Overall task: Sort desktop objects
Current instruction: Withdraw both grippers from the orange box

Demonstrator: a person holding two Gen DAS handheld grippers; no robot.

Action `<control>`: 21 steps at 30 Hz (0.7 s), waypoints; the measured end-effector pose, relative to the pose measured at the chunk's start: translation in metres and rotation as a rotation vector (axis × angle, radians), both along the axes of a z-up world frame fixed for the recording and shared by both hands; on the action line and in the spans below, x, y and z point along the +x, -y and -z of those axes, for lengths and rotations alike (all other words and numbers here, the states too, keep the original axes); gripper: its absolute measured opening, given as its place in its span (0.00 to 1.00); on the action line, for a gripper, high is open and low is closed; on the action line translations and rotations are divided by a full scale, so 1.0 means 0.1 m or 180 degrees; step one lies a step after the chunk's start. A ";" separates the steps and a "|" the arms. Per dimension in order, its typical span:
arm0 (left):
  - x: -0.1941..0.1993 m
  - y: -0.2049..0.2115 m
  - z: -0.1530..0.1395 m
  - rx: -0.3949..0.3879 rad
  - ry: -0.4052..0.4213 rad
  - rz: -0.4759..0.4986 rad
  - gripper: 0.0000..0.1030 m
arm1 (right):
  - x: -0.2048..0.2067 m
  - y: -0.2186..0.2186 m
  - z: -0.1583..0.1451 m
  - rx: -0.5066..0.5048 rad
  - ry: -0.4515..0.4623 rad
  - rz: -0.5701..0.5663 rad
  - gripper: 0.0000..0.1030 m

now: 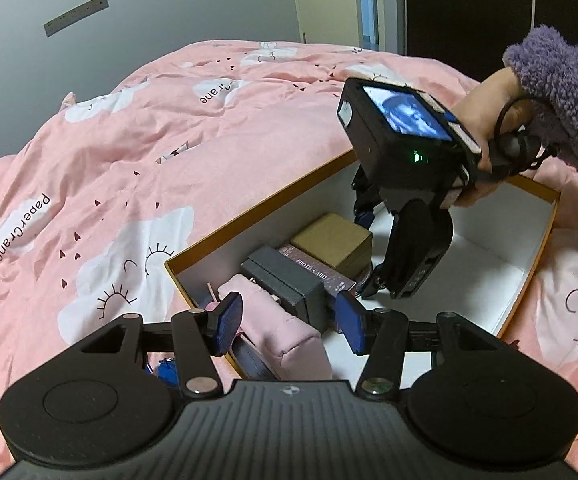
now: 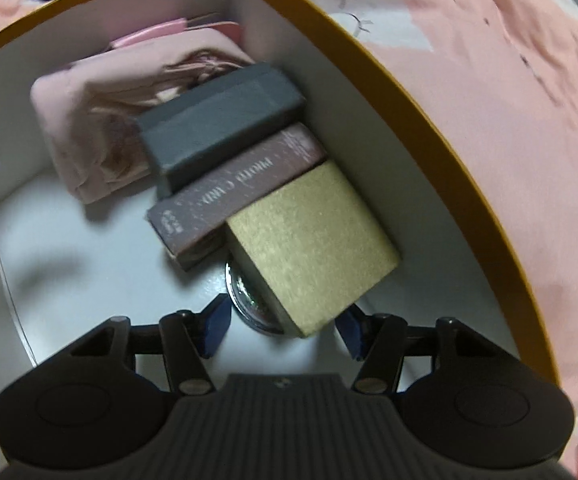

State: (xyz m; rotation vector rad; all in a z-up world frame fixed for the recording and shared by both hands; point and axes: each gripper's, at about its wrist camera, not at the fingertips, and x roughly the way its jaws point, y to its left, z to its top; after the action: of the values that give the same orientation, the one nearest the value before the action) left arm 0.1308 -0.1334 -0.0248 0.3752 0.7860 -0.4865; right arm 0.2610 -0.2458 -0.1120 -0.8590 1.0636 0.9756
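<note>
Nearest the left-wrist camera, the left claw [image 1: 289, 326] is seen spread wide, nothing pinched, hovering over the near corner of the orange-rimmed box [image 1: 257, 210] that sits on a pink quilted bed [image 1: 121, 152]. Just beyond its blue pads [image 1: 229, 318] a soft pink fabric pouch [image 1: 285, 336] is slumped inside the box.

So the sorted stuff is packed along one white wall: pouch, then a matte grey box [image 2: 221, 120], a dusty-mauve card box [image 2: 233, 192] with "PHOTO CARD" printed on it, then a tan cardboard block [image 2: 309, 248] with a fibrous, kraft-paper look. Something round and shiny, a glass jar [image 2: 249, 300] maybe, is half hidden under the tan block's near corner.

The right claw [image 2: 283, 326] is also spread, reached down into the box, its pads either side of the tan block's corner and the jar, apparently touching neither. Probably a placing or tidying step is in hand. If the tan block is to be settled, a gentle nudge or a squeeze on its flat sides would be called for, since it looks perched and tilted on the jar. The view is a bit blurry, so contact can't be confirmed.
</note>
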 end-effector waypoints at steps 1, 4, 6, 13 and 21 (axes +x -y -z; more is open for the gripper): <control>0.00 0.00 -0.01 -0.0017 0.0008 -0.0011 0.59 | -0.01 -0.02 0.00 -0.0028 0.0015 -0.0004 0.57; -0.03 -0.01 -0.04 -0.0066 0.0033 -0.0034 0.59 | -0.02 -0.04 -0.02 -0.0081 0.0019 0.0031 0.57; -0.07 -0.01 -0.07 -0.0105 0.0053 -0.0057 0.59 | -0.05 -0.03 -0.05 -0.0114 0.0054 -0.0004 0.57; -0.28 -0.07 -0.19 -0.0316 0.0141 -0.0271 0.59 | -0.15 0.02 -0.22 -0.0159 0.0110 0.0100 0.58; -0.55 -0.25 -0.32 -0.0546 0.0223 -0.0477 0.59 | -0.33 0.22 -0.41 -0.0191 0.0213 0.0635 0.58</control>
State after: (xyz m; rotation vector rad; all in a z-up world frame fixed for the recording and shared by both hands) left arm 0.0761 -0.1081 0.0071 0.1717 0.6932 -0.3949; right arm 0.2277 -0.2682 -0.0712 -0.8117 1.1028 0.7465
